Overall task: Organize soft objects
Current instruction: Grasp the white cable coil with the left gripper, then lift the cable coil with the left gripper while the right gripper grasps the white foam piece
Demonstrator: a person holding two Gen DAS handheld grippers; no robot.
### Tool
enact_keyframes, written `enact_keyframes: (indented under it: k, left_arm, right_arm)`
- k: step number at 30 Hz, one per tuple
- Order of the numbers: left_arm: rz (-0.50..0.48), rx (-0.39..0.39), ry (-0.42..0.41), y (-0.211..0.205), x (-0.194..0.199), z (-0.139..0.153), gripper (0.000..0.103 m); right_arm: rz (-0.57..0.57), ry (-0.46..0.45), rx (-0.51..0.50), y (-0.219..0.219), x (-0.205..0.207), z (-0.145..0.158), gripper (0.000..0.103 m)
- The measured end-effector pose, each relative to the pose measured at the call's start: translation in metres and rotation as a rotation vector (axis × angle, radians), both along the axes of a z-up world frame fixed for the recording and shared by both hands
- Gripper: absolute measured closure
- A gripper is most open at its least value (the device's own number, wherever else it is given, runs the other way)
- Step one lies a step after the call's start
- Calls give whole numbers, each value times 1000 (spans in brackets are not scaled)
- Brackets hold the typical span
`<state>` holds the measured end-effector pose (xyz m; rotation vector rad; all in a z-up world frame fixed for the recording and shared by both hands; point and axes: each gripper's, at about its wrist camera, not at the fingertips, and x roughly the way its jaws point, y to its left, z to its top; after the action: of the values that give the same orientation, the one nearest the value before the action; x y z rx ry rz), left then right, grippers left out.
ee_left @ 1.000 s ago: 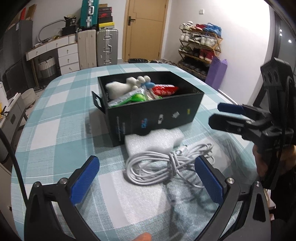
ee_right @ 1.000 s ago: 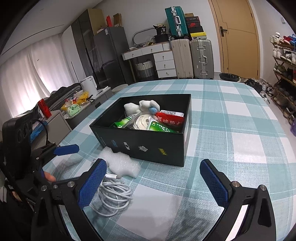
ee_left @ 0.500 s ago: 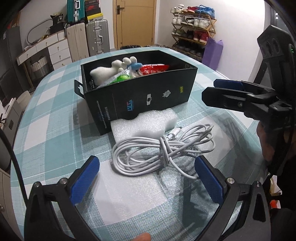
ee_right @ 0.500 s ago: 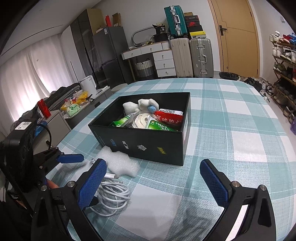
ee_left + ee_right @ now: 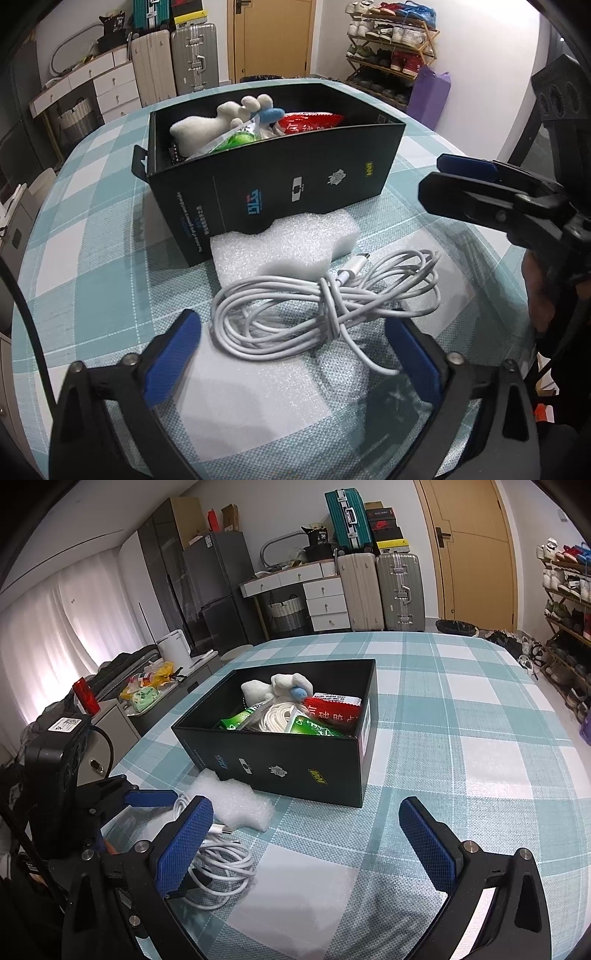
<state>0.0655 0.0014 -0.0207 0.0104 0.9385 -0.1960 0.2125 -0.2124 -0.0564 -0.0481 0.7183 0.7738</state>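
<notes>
Left gripper (image 5: 291, 343) jaws closing in on the coiled white cable (image 5: 325, 306), which lies between the pads, not yet pinched. Foam sheet (image 5: 284, 243) just ahead of it, touching the cable, tucked against the black box (image 5: 280, 188) farther ahead, plush toy (image 5: 207, 125) and packets inside. Right gripper (image 5: 306, 834) spread wide, empty, over checked tablecloth (image 5: 461, 716), cable at its left pad.
</notes>
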Motion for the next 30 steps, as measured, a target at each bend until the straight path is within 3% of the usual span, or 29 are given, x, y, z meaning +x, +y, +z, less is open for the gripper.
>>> enact_keyframes:
  k: [2, 8, 23, 30]
  left_arm:
    - [-2, 8, -4, -1, -1, 0, 19]
    - [-5, 20, -26, 1, -8, 1, 28]
    - [150, -13, -80, 48, -30, 12, 29]
    - [228, -34, -119, 67, -33, 17, 29]
  right_arm:
    - [-2, 2, 0, -1, 0, 0, 1]
    - [-3, 3, 0, -1, 1, 0, 1]
    - [-5, 23, -29, 4, 3, -6, 1]
    - [-6, 72, -120, 22, 6, -18, 1]
